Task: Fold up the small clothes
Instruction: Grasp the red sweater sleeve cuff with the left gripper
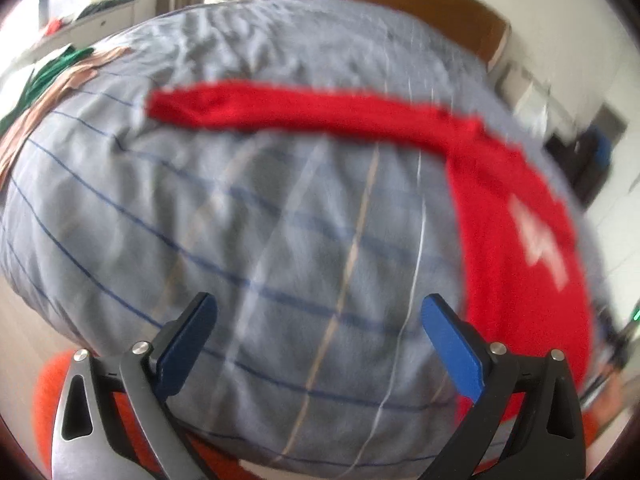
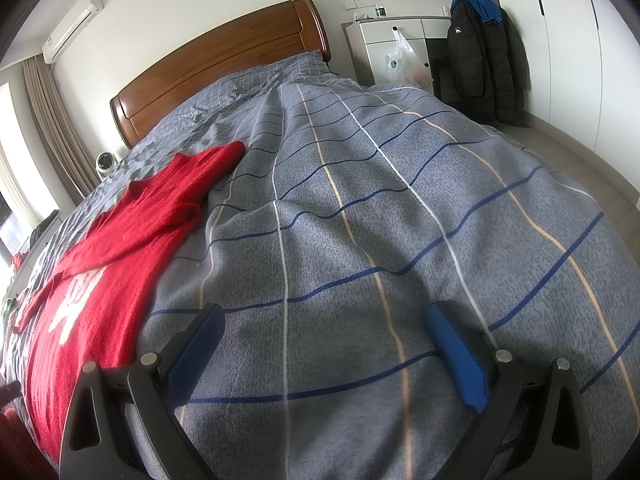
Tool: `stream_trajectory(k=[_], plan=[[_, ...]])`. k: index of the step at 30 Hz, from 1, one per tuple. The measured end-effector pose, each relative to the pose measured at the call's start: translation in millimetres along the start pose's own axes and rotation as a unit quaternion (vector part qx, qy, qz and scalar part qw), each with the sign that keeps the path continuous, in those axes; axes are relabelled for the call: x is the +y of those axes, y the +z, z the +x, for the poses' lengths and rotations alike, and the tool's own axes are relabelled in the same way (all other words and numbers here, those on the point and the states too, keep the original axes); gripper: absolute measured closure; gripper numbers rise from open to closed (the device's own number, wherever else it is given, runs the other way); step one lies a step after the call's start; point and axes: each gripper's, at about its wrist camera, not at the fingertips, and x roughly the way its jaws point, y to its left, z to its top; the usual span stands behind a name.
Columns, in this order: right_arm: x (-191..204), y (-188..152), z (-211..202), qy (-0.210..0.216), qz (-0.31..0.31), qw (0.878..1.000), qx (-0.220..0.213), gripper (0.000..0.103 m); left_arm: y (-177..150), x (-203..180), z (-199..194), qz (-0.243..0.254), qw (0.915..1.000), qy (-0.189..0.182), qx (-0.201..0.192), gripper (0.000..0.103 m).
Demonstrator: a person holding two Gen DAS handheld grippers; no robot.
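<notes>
Blue-padded fingers of the left gripper [image 1: 318, 320] stand wide apart with nothing between them, hanging over the grey quilted duvet with blue, white and tan check lines [image 1: 248, 216]. The right gripper [image 2: 324, 328] is likewise spread fully and empty, held low over the same duvet [image 2: 400, 208].

Ahead and to the right of the left gripper lies the red knitted sweater with white lettering [image 1: 520, 240], one long sleeve stretched across the bed beyond the fingertips. From the right gripper the sweater [image 2: 132, 232] sits off to the left and forward, spread flat, its other sleeve reaching towards the wooden headboard [image 2: 224, 56]. Laid out open like this, it seems ready for a first fold, and both tools appear poised to approach it rather than engaged with it.

Motion blur softens the left view, so the green and tan cloth [image 1: 48, 80] far ahead to the left is probably more clothing, though I cannot be sure. No basket or box for clothes is visible; a white plastic bag [image 2: 400, 60] hangs from the white cabinet [image 2: 384, 32], contents unclear.
</notes>
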Motion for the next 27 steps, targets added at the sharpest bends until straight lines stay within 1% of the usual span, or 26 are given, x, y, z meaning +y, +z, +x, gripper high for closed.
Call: stream_trajectory(k=[1,3,4,6,8,9,11,13,14,15,16,17,18,19,20,22,23,25,27], plan=[[1,0,0,0.000,0.000,1.000,0.000,0.003,15,13,-11,-0.023,0.9995,-0.015,-0.013,0.001],[0,0,0,-0.001,-0.001,1.000,0.000,0.003,43,42,-27,-0.065,0.9969,-0.029,-0.035,0.001],[0,0,0,0.000,0.000,1.000,0.000,0.003,54,54,-31,-0.080,0.9956,-0.028,-0.040,0.001],[0,0,0,0.000,0.000,1.000,0.000,0.003,81,91,-32,-0.122,0.9912,-0.005,-0.050,0.001],[1,-1,0,0.000,0.000,1.000,-0.001,0.003,101,115,-21,-0.141,0.9888,0.016,-0.044,0.001],[1,0,0,0.000,0.000,1.000,0.000,0.003,113,127,-9,-0.147,0.9882,0.030,-0.032,0.002],[1,0,0,-0.001,-0.001,1.000,0.000,0.003,126,136,13,-0.142,0.9885,0.048,-0.016,0.006],[1,-1,0,-0.001,-0.001,1.000,0.000,0.003,134,137,36,-0.137,0.9890,0.056,-0.001,0.020],[1,0,0,-0.001,-0.001,1.000,0.000,0.003,137,135,46,-0.135,0.9892,0.056,0.007,0.023],[1,-1,0,-0.001,-0.001,1.000,0.000,0.003,139,132,56,-0.134,0.9894,0.052,0.016,0.033],[1,0,0,-0.001,-0.001,1.000,0.000,0.003,140,129,68,-0.136,0.9893,0.046,0.026,0.057],[1,-1,0,-0.001,-0.001,1.000,0.000,0.003,140,125,74,-0.137,0.9887,0.051,0.033,0.076],[1,-1,0,0.000,-0.001,1.000,0.000,0.003,141,120,80,-0.137,0.9876,0.065,0.042,0.098],[1,-1,0,0.000,-0.001,1.000,0.000,0.003,146,117,76,-0.136,0.9875,0.072,0.034,0.100],[1,-1,0,0.000,0.000,1.000,0.000,0.003,150,107,68,-0.125,0.9891,0.076,0.016,0.100],[1,-1,0,0.000,-0.001,1.000,0.000,0.003,165,74,45,-0.071,0.9942,0.079,-0.018,0.100],[1,-1,0,-0.001,-0.001,1.000,0.000,0.003,176,48,29,-0.036,0.9959,0.074,-0.039,0.100],[2,-1,1,-0.001,-0.002,1.000,-0.001,0.003,194,-6,-1,0.015,0.9968,0.040,-0.068,0.100],[2,-1,0,0.000,-0.002,1.000,-0.001,0.003,211,-69,-23,0.059,0.9943,-0.006,-0.089,0.100]])
